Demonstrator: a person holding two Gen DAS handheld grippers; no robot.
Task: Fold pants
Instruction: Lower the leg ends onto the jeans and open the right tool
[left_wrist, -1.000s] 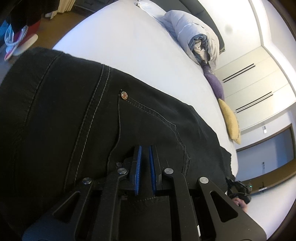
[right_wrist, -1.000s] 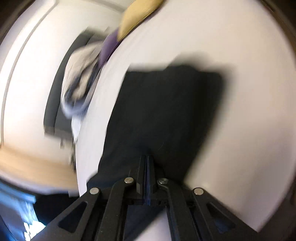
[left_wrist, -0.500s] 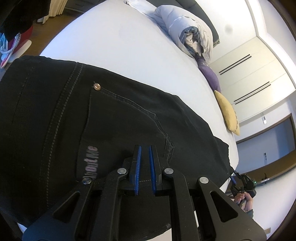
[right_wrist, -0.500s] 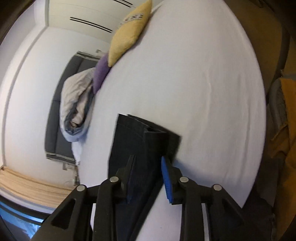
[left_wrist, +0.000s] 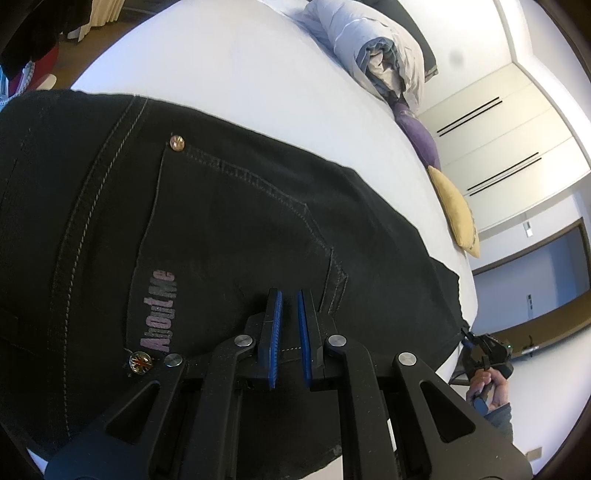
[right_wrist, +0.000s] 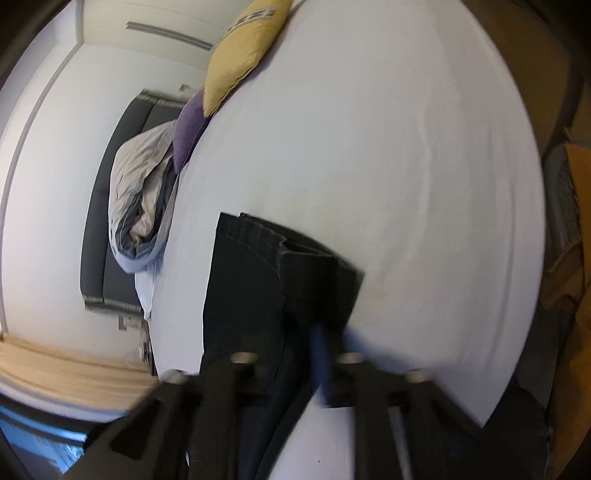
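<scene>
My left tongs (left_wrist: 290, 325) pinch the waist end of the black pants (left_wrist: 229, 236), which fill the lower left of the frame on the white bed (left_wrist: 229, 70). My right tongs (right_wrist: 317, 354) have just been closing over the hem at lower centre. I judge the fold is starting; next, carry hem to waist.

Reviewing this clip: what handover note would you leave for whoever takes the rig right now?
Left gripper: shut on the black pants near the waistband.
Right gripper: fingers have just been closing at the hem end. Blur hides whether they grip.
Pants: stretched lengthwise on the white bed, legs stacked.
Done: legs laid together.
Left: probably fold hem towards waist.
</scene>
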